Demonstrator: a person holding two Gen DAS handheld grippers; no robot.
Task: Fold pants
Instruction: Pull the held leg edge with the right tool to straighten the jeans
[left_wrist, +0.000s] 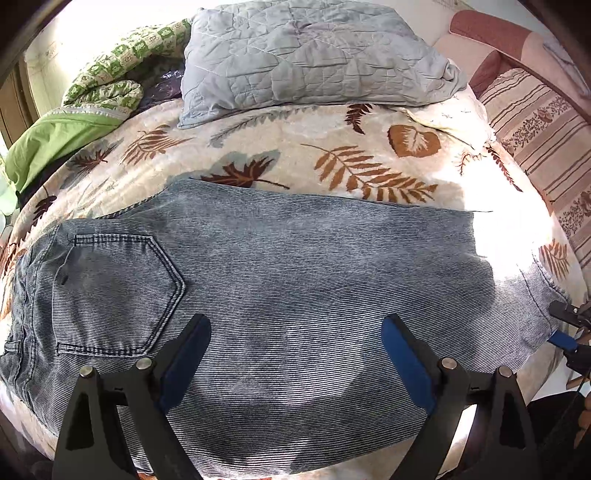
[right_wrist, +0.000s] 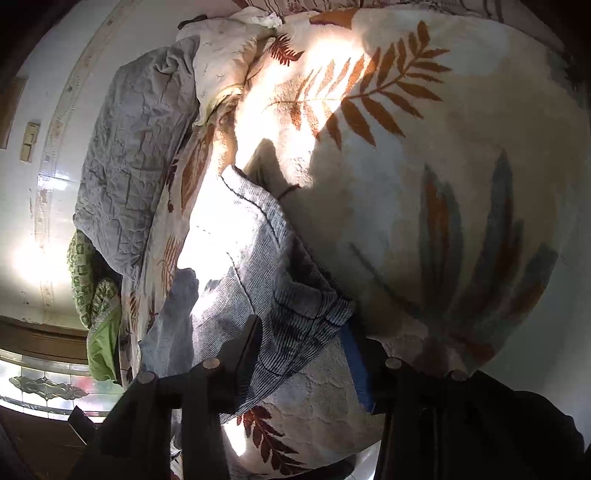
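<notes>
Left wrist view: the pants (left_wrist: 280, 280) lie flat on the bed (left_wrist: 369, 147), on a leaf-print blanket, laid sideways with the back pocket (left_wrist: 114, 291) and waistband at the left and the hem end at the right. Only a single leg width is visible, so the legs appear already stacked one on the other; judged from this, the lengthwise fold is done and the crosswise folds are left. The left hand-held gripper (left_wrist: 295, 354) hovers over the middle of the cloth with its jaws spread wide and nothing between them.

Right wrist view: the right hand-held gripper (right_wrist: 306, 354) sits at the hem end (right_wrist: 295, 317), jaws about half spread with the bunched hem between them. Whether the pads already press on the cloth cannot be told; a gap shows beside the blue pad (right_wrist: 354, 354). A firm grasp here is probably the step in hand, before the hem is carried toward the waistband
</notes>
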